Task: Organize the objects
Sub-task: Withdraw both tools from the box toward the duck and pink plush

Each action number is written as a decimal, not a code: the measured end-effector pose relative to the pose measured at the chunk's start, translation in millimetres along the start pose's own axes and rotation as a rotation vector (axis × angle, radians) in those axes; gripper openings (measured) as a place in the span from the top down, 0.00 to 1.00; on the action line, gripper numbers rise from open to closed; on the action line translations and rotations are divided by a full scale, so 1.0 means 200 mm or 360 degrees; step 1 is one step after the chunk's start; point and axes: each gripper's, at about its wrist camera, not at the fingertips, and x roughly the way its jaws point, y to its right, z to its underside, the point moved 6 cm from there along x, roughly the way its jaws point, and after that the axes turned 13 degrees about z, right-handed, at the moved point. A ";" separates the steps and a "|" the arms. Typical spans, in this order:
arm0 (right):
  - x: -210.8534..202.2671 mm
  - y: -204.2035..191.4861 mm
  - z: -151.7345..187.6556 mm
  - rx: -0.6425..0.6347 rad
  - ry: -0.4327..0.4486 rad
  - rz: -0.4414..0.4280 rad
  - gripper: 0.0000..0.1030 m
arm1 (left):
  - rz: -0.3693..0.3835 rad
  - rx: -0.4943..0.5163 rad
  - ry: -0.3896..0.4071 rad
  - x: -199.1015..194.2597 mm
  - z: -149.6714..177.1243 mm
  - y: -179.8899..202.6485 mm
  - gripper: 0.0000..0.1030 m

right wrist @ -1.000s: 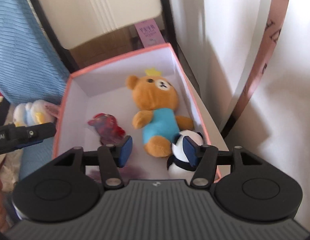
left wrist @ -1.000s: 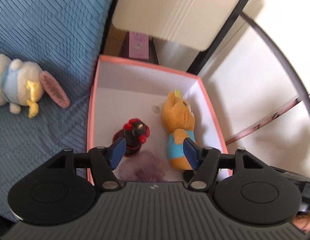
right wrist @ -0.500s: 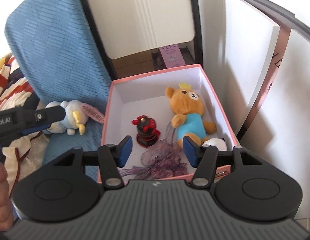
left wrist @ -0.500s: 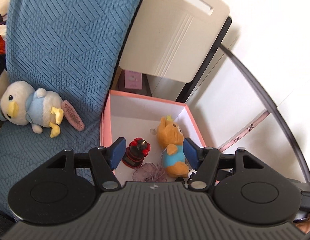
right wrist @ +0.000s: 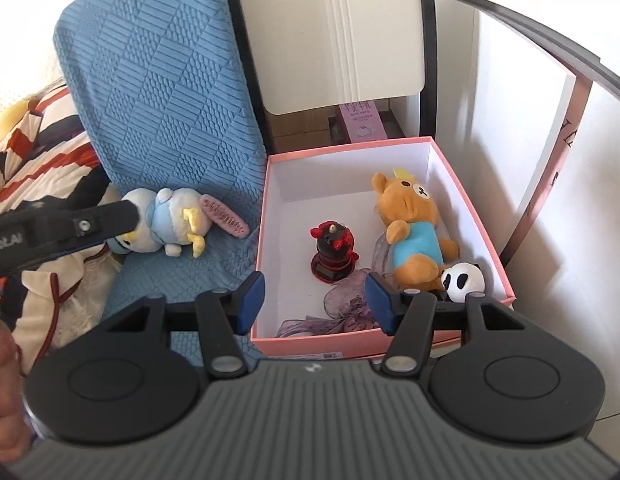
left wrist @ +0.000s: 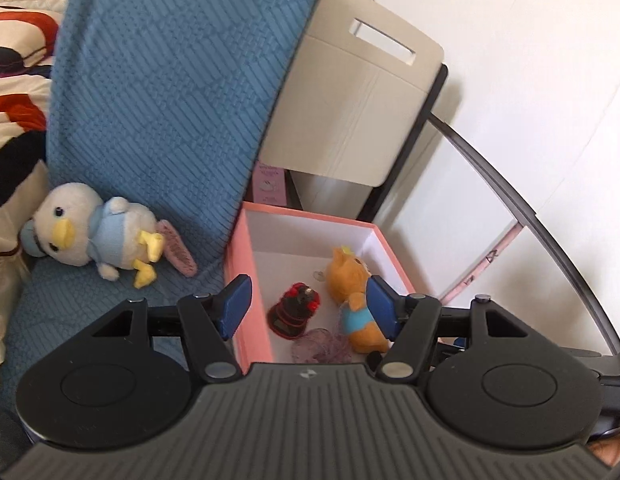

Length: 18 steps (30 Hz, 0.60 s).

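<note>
My left tongs (left wrist: 306, 305) hang above the near end of the pink box (left wrist: 241, 280), jaws parted with nothing between the blue pads. My right tongs (right wrist: 315, 302) hover over the box's near wall (right wrist: 310, 338) in the same way: jaws apart, nothing gripped.

Inside the box I see four things on the white floor. A bear (right wrist: 410, 230) in a blue shirt lies along the right side, head toward the far wall. A small panda (right wrist: 462, 280) sits in the near right corner, touching the bear's foot. A black and red figure (right wrist: 333, 254) stands upright near the middle, apart from the bear. A purple ribbon (right wrist: 342, 312) lies crumpled at the near end, partly behind my right tongs.

One toy is outside the box: a white duck (left wrist: 90, 232) in a light blue top lies on its side on the blue cover (left wrist: 170, 100), just left of the box, a pink tail-like piece reaching toward the box wall. From the right wrist camera, the left tongs' black arm (right wrist: 58, 226) crosses in front of the duck's head.

A beige chair (left wrist: 358, 108) stands behind the box, with a pink packet (left wrist: 270, 184) under it.
</note>
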 end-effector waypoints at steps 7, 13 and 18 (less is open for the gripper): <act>0.03 -0.14 0.08 -0.0009 0.0008 -0.0059 0.43 | -0.0050 -0.0046 0.0034 -0.11 0.09 -0.18 0.33; 0.08 -0.22 0.14 0.0005 0.0019 -0.0101 0.43 | -0.0121 -0.0048 0.0027 -0.13 0.17 -0.31 0.33; 0.14 -0.27 0.19 -0.0025 0.0001 -0.0092 0.43 | -0.0158 -0.0066 0.0055 -0.15 0.18 -0.38 0.33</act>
